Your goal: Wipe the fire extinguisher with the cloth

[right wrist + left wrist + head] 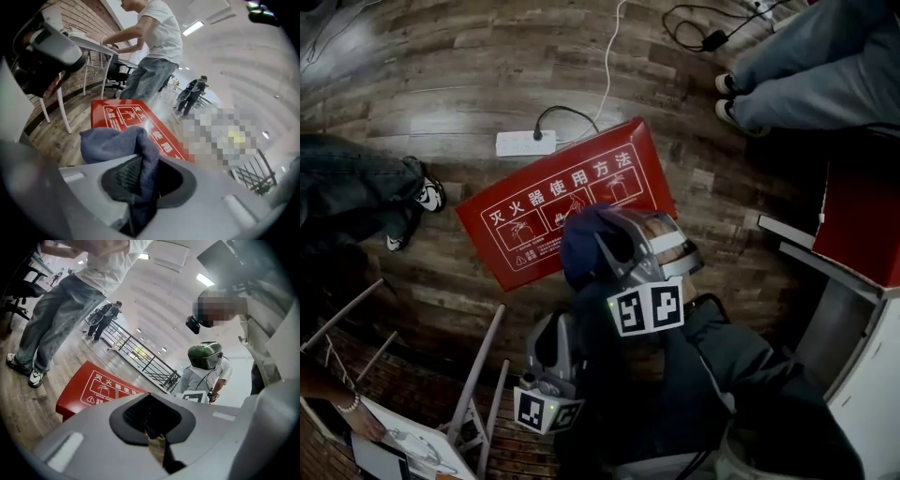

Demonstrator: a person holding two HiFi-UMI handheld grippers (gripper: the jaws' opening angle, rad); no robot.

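Head view alone takes in both tools at once. The right hand-held gripper (607,246) sits over the lower right edge of the red fire extinguisher box (544,202). That box lies flat on the wooden floor (422,94), just below a white power strip (523,142). The left hand-held gripper (551,328) hangs nearer the wearer, off the box's near edge and apart from it. Right gripper view adds the grip itself: the jaws are clamped on a fold of the blue cloth (112,143), which bunches up above them, with the box's printed face beyond. The cloth is probably clear of the box, though the steep angle makes that hard to judge. Left gripper view shows its jaws drawn almost together, only a sliver between them and nothing held, with the box down to their left and well apart. In head view the cloth and right gripper hide the box's lower right edge, and in left gripper view the gripper body cuts off its right end. Whether the red thing is a closed cabinet or only a lid cannot be told.
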